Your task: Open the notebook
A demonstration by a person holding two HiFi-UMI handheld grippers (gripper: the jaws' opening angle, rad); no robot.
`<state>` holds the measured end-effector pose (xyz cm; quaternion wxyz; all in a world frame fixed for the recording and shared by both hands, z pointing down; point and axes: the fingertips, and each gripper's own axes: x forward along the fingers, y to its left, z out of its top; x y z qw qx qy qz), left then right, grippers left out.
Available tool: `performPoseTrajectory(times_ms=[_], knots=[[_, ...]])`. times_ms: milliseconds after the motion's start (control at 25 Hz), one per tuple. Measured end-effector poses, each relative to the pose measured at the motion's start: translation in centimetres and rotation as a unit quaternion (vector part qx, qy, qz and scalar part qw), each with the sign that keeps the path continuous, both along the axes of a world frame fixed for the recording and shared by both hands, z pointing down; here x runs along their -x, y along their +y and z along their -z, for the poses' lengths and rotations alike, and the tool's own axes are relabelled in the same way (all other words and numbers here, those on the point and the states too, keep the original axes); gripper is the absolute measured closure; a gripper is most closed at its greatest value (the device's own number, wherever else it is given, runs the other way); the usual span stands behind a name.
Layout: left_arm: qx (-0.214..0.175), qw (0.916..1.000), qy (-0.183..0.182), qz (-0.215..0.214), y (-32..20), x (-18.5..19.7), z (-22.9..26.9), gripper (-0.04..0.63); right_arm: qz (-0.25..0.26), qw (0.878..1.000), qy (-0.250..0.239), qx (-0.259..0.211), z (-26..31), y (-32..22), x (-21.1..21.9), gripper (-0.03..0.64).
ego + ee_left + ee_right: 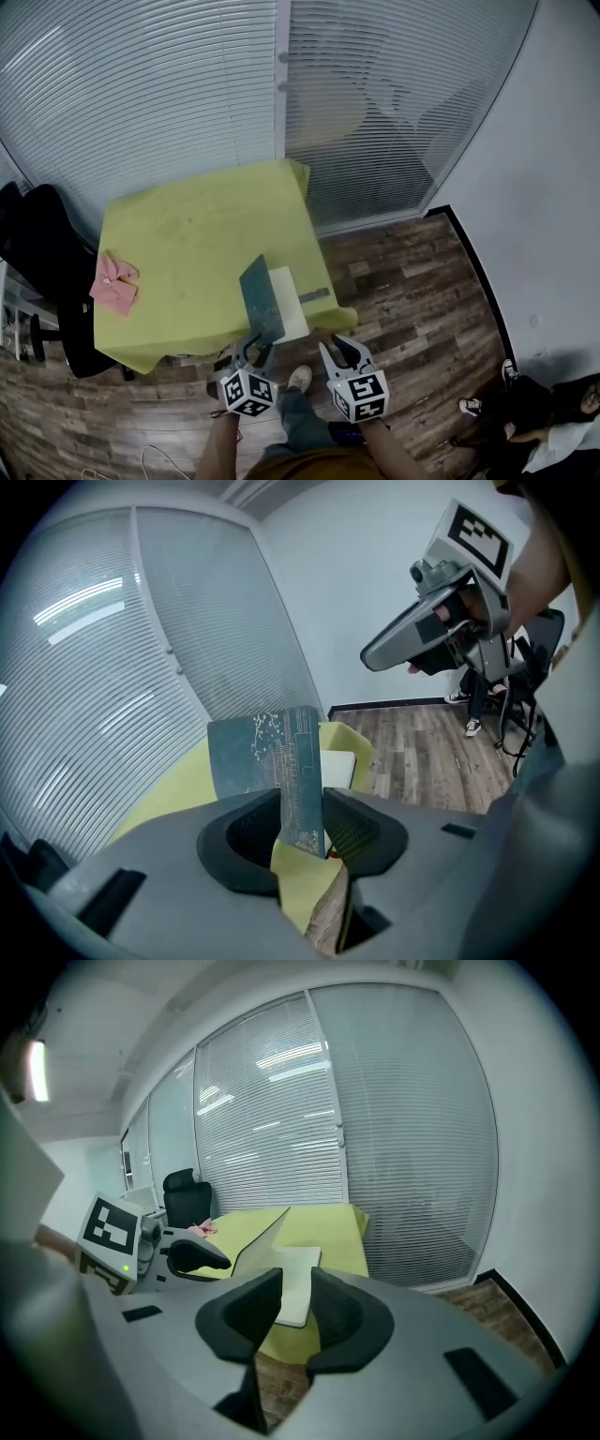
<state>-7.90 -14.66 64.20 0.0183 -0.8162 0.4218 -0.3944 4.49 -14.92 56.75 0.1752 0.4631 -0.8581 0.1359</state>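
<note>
Blinds: pale horizontal window blinds (169, 84) over the curved glass wall behind the surface, from the far left to past the middle.
Chair: black office chair (42, 253) on the floor against the surface's left side.
Cloth: crumpled pink cloth (114, 283) near the left edge of the surface, well apart from the notebook.
Surface: square surface under a yellow-green cover (197, 225), with the fabric hanging over the edges.
Notebook: dark teal notebook (261, 298) at the near right corner of the surface. Printed front cover (267, 761) raised steeply, white page (291, 305) flat to its right, small grey strip (314, 295) at the page's right edge.
Left gripper: left gripper (255, 349) at the near edge of the raised cover. Fingers (248, 841) closed on the cover's lower edge, with the cover standing upright between them.
Right gripper: right gripper (336, 349) just beside the left one, off the near edge and above the floor. Fingers (239, 1312) apart and holding nothing, white page in line beyond them.
Floor: brown wood-plank floor (412, 281) right of and in front of the surface.
Wall: plain white wall (553, 159) on the right, dark skirting at its foot.
</note>
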Motion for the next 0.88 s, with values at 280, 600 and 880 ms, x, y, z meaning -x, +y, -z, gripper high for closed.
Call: performPoseTrajectory(times_ms=[280,600,880], knots=[[-0.007,0.9999,0.002,0.012,1.4,1.2,0.1,0.453,-0.01,1.0,-0.006,0.004,-0.2,0.7,-0.5,0.509],[-0.013,0.9994,0.016,0.028,0.8,1.4,0.3,0.472,-0.018,1.0,-0.011,-0.003,0.0,0.2,-1.1,0.511],[-0.006,0.9985,0.026,0.049,2.4,2.4,-0.1,0.502,-0.01,1.0,-0.019,0.012,-0.8,1.3,-0.1,0.517]])
